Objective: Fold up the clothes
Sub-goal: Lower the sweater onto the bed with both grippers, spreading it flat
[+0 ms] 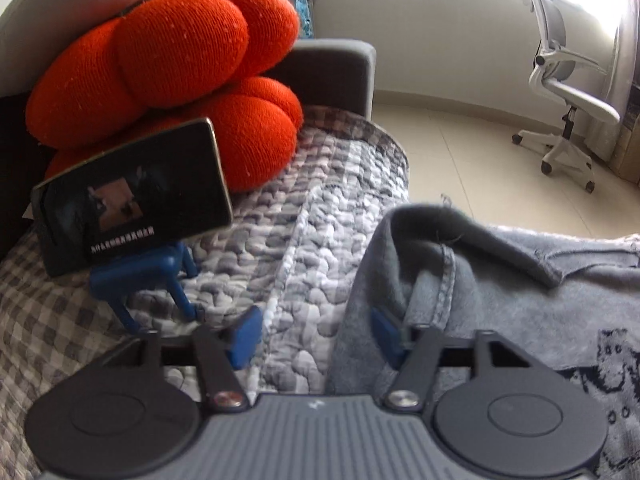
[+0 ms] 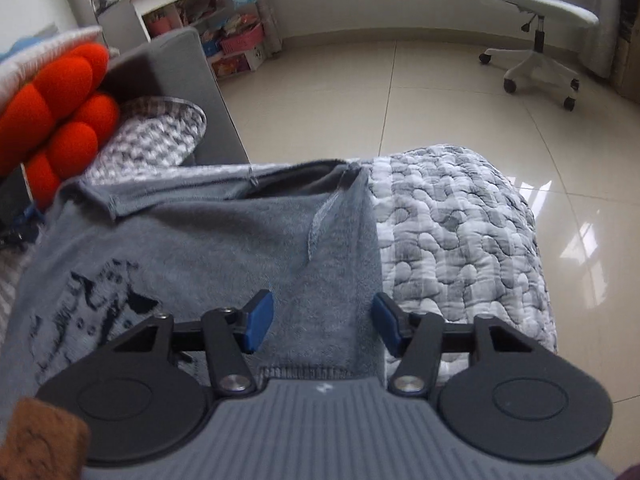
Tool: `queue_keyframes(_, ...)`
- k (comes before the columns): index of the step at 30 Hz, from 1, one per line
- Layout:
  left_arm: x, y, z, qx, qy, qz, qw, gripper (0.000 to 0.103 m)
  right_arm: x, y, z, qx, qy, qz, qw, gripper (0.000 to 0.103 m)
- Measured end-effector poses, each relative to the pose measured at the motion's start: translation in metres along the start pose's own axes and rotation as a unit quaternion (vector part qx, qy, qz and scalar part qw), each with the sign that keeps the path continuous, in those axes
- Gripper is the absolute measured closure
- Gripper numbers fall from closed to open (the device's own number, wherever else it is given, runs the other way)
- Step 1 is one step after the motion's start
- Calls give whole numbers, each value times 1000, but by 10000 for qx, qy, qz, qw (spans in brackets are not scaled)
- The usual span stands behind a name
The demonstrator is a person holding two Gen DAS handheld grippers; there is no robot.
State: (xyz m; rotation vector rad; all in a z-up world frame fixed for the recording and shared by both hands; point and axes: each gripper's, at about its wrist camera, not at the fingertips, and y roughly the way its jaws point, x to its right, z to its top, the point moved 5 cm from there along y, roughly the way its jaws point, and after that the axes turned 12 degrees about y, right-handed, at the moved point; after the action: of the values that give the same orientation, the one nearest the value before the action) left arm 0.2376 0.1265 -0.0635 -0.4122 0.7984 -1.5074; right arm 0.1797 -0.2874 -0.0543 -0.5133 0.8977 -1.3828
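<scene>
the grey sweater (image 2: 224, 240) lies spread on the quilted cover (image 2: 460, 216) of the sofa. the right gripper (image 2: 320, 322) hovers over its right edge, jaws apart, cloth beneath the gap but not pinched. the left gripper (image 1: 316, 338) straddles the sweater's left edge, jaws released, its right pad against the fabric fold.

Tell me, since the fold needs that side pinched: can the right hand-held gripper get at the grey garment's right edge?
Probably yes. The right hand-held gripper hangs open over the grey garment, its edge between the pads, nothing blocking.
</scene>
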Motion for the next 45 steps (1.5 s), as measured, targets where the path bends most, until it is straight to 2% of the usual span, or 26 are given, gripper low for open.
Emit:
queue_keyframes(1, 4, 5, -2, -65, 107, 42, 9999, 103, -1, -1, 1, 68, -112, -112, 9999, 81)
queue_keyframes(2, 5, 5, 0, 9, 227, 165, 9996, 103, 0, -4, 4, 205, -107, -193, 9995, 97)
queue_keyframes(5, -1, -5, 17, 359, 191, 344, 9986, 103, 11, -24, 24, 871, -37, -721, 9936, 97)
queue_keyframes(7, -4, -11, 27, 525, 163, 421, 9976, 103, 17, -29, 31, 1144, -8, -908, 9893, 98)
queue_keyframes(10, -3, -15, 35, 551, 259, 467, 9970, 103, 27, -19, 35, 1457, -378, -1851, 9711, 98)
queue_keyframes(11, -3, -16, 34, 520, 280, 425, 9973, 103, 30, -16, 36, 1526, -442, -2020, 9664, 98)
queue_keyframes(13, -4, -16, 28, 421, 168, 241, 9987, 99, 39, -14, 34, 1546, -284, -1881, 9695, 98)
queue_keyframes(16, -6, -13, 15, 301, -87, -6, 9995, 85, 58, -10, 33, 1412, 61, -2008, 9694, 98)
queue_keyframes(17, -5, -11, 11, 270, -116, -70, 9995, 76, 62, -8, 32, 1358, 100, -2065, 9689, 98)
queue_keyframes(18, -3, -9, 8, 242, -122, -158, 9995, 63, 59, -7, 30, 1329, 36, -2064, 9694, 98)
queue_keyframes(19, 0, -7, 5, 206, -144, -253, 9994, 57, 55, -6, 27, 1314, -61, -2035, 9702, 98)
queue_keyframes(20, 4, -3, 3, 155, -197, -363, 9990, 44, 50, -6, 25, 1299, -158, -2006, 9709, 98)
queue_keyframes(21, 7, 1, 1, 126, -228, -438, 9987, 43, 46, -7, 27, 1340, -209, -2024, 9699, 92)
queue_keyframes(22, 10, 3, 0, 139, -211, -444, 9987, 44, 45, -11, 30, 1416, -150, -2033, 9687, 87)
queue_keyframes(23, 12, 6, -1, 151, -195, -450, 9987, 57, 46, -16, 32, 1495, -46, -2024, 9678, 85)
queue_keyframes(24, 15, 8, -2, 160, -183, -463, 9986, 85, 46, -19, 33, 1491, 48, -1893, 9705, 85)
queue_keyframes(26, 14, 6, 0, 174, -263, -538, 9981, 100, 45, -20, 33, 1398, 163, -1560, 9777, 85)
queue_keyframes(31, 0, -6, 6, 357, -720, -570, 9951, 101, 34, 5, 18, 926, -13, -1586, 9830, 85)
queue_keyframes(33, -1, -4, 6, 336, -782, -393, 9956, 101, 34, 14, 12, 776, 71, -1494, 9857, 85)
queue_keyframes(35, 3, 1, 6, 250, -741, -102, 9969, 101, 35, 15, 11, 869, 28, -1586, 9835, 85)
queue_keyframes(36, 4, 3, 7, 224, -716, 54, 9972, 101, 37, 15, 12, 913, 32, -1678, 9816, 91)
queue_keyframes(37, 1, 2, 9, 258, -693, 219, 9970, 101, 39, 14, 12, 957, 36, -1769, 9796, 96)
queue_keyframes(40, -12, -8, 18, 470, -530, 712, 9949, 101, 45, 12, 12, 1088, 48, -2043, 9728, 101)
queue_keyframes(45, -33, -20, 25, 609, -639, 898, 9920, 101, 43, 9, 14, 1162, 79, -1980, 9733, 101)
